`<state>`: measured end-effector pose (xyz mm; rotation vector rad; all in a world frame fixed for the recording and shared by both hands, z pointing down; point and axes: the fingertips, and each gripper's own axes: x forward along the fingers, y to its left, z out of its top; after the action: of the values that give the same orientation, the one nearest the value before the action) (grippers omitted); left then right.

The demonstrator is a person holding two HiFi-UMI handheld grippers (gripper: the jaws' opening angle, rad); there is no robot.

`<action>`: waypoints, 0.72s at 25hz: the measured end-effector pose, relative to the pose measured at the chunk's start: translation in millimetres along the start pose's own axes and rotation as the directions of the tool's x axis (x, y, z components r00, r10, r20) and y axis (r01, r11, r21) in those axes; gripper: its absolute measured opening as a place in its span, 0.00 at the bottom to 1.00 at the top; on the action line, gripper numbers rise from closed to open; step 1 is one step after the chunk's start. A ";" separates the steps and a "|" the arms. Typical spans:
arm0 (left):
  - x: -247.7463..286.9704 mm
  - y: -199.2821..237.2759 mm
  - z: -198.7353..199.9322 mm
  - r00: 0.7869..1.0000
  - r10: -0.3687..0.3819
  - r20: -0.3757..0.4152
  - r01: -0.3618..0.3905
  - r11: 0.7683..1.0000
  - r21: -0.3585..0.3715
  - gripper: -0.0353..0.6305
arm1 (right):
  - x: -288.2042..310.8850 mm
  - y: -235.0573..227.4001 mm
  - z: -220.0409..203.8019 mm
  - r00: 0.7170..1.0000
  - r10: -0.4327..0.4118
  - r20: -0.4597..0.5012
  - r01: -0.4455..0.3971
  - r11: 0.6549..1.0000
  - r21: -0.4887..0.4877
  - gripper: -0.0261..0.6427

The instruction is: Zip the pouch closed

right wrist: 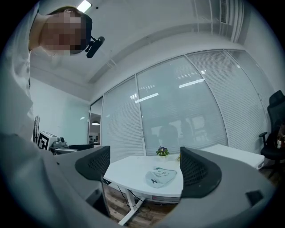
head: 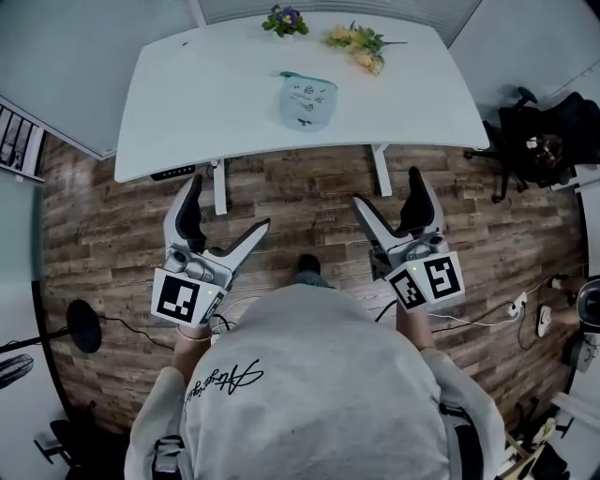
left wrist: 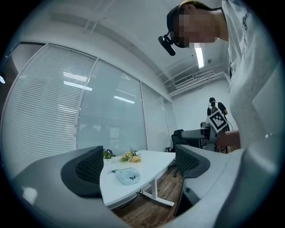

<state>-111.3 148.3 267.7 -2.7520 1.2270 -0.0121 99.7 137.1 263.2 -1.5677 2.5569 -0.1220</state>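
Note:
A pale blue pouch (head: 307, 100) with a teal zip edge lies flat on the white table (head: 216, 94), far ahead of me. It also shows small between the jaws as the pouch (left wrist: 128, 176) in the left gripper view and the pouch (right wrist: 161, 177) in the right gripper view. My left gripper (head: 225, 220) is held over the wooden floor, well short of the table, jaws wide apart and empty. My right gripper (head: 389, 199) is held level with it on the other side, also open with nothing in it.
Purple flowers (head: 285, 20) and yellow flowers (head: 360, 44) lie at the table's far edge. A black office chair (head: 534, 141) stands to the right of the table. Cables and a power strip (head: 514, 307) lie on the floor at the right. A round black stand base (head: 82, 325) sits left.

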 end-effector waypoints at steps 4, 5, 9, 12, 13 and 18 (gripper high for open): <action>26.3 4.4 -2.7 1.000 0.008 -0.004 -0.008 1.000 0.002 0.78 | 14.7 -25.6 0.8 1.000 0.006 -0.002 -0.006 1.000 0.003 0.75; 32.6 5.3 -3.9 1.000 0.012 -0.006 -0.012 1.000 0.001 0.78 | 17.9 -31.7 0.8 1.000 0.009 -0.005 -0.009 1.000 0.002 0.75; 56.9 9.9 -7.4 1.000 0.025 -0.007 -0.025 1.000 -0.001 0.78 | 30.5 -54.8 -0.1 1.000 0.017 -0.014 -0.017 1.000 0.002 0.74; 70.8 13.0 -5.8 0.999 0.039 0.002 -0.039 0.999 -0.006 0.78 | 40.0 -66.2 -0.3 0.999 0.028 -0.016 -0.028 1.000 0.003 0.74; 73.8 13.6 -4.8 0.999 0.045 0.004 -0.045 0.999 -0.007 0.78 | 43.2 -68.5 -0.2 0.999 0.035 -0.017 -0.035 0.999 0.003 0.74; 74.7 19.6 -10.1 0.998 0.065 -0.006 -0.066 0.998 -0.014 0.78 | 60.4 -64.2 -6.5 0.997 0.070 -0.023 -0.069 0.997 0.020 0.73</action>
<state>-76.5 78.8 272.0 -2.7238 1.3231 -0.0048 128.1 54.1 274.1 -1.4776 2.6173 -0.1579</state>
